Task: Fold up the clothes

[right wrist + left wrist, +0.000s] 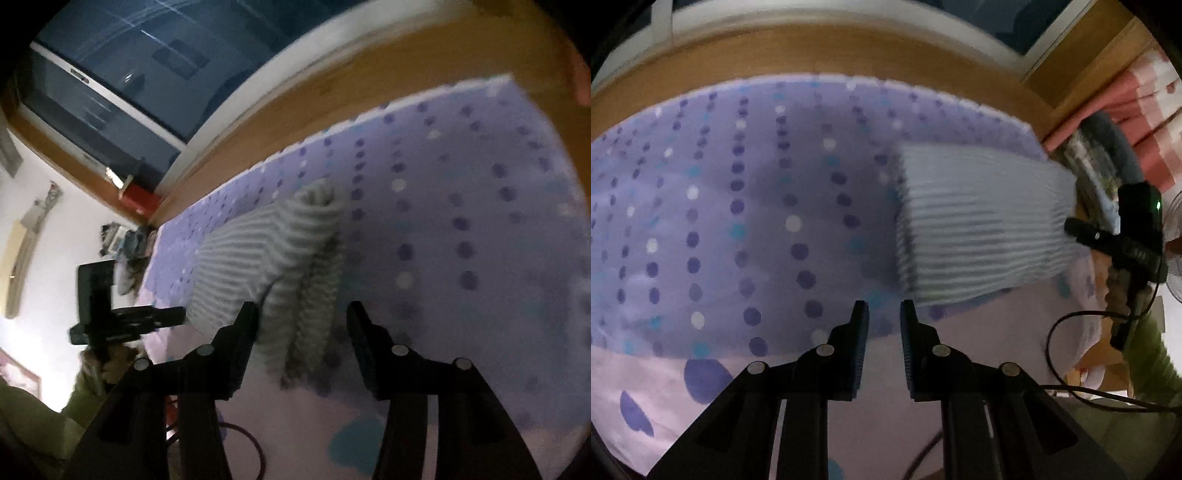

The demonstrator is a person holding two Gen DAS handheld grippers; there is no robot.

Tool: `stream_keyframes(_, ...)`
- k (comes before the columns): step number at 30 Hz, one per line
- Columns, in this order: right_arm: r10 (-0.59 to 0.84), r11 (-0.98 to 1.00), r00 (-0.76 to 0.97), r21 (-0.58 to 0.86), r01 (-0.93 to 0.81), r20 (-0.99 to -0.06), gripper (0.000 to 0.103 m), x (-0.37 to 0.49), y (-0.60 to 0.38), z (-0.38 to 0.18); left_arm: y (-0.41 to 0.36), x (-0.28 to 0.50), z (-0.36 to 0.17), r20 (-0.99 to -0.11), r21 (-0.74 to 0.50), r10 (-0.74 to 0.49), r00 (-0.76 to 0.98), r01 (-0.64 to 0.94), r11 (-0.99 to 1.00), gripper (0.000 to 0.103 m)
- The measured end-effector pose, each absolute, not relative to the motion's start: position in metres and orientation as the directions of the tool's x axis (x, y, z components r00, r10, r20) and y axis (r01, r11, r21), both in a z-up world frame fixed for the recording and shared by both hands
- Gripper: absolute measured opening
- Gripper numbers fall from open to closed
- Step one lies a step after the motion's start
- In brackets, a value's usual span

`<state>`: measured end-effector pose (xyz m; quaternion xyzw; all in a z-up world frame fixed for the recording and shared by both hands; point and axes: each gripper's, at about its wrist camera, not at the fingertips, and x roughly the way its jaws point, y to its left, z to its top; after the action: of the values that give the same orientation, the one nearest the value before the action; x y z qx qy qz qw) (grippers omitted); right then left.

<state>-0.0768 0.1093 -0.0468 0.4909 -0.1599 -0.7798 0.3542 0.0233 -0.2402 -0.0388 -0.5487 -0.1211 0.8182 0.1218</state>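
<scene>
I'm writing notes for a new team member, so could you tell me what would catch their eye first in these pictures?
The striped garment stands out first, lying folded on the purple dotted bedsheet near its wooden-framed far edge. In the right wrist view the right gripper has its jaws apart, straddling the garment's near end. The left gripper hangs just short of the garment with nothing between its narrowly parted jaws.

Both wrist views look steeply down, close over the dotted bedsheet (701, 192), sharing the striped garment (251, 258).

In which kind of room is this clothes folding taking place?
Most likely a bedroom. A bed sheet with purple dots covers a wide soft surface, a wooden bed frame runs along its far edge, and a striped garment lies on it.
</scene>
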Motion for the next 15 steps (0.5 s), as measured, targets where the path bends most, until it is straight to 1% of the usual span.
stream_keyframes(3,-0.668,-0.739,-0.349,0.528,0.418,-0.657,0.050,-0.061,0.109,-0.022,-0.223,0.019,-0.015,-0.828,-0.350,0.370,-0.422,-0.127,-0.928,0.016)
stream_keyframes(5,-0.658,-0.742,-0.360,0.493,0.454,-0.661,0.050,-0.054,0.099,-0.015,-0.208,0.007,-0.009,-0.807,-0.362,0.401,-0.433,-0.174,-0.916,0.016)
stream_keyframes(7,-0.641,-0.748,-0.359,0.446,0.491,-0.679,0.050,-0.047,0.084,-0.015,-0.191,-0.007,-0.012,-0.809,-0.353,0.406,-0.424,-0.202,-0.914,0.016)
stream_keyframes(10,-0.602,-0.770,-0.351,0.404,0.494,-0.717,0.049,-0.043,0.065,-0.030,-0.167,-0.024,-0.026,-0.826,-0.334,0.402,-0.396,-0.230,-0.914,0.016)
stream_keyframes(11,-0.591,-0.777,-0.348,0.396,0.490,-0.728,0.033,-0.042,0.060,-0.036,-0.161,-0.029,-0.032,-0.839,-0.319,0.384,-0.387,-0.224,-0.921,0.016)
stream_keyframes(12,-0.585,-0.779,-0.346,0.390,0.490,-0.733,0.022,-0.040,0.058,-0.040,-0.160,-0.033,-0.040,-0.849,-0.307,0.366,-0.380,-0.207,-0.929,0.016)
stream_keyframes(14,-0.591,-0.780,-0.351,0.403,0.479,-0.726,0.016,-0.033,0.064,-0.042,-0.165,-0.034,-0.045,-0.848,-0.343,0.382,-0.366,-0.170,-0.924,0.017)
stream_keyframes(15,-0.604,-0.775,-0.348,0.428,0.465,-0.717,0.016,-0.029,0.071,-0.042,-0.169,-0.035,-0.046,-0.840,-0.374,0.403,-0.363,-0.150,-0.915,0.017)
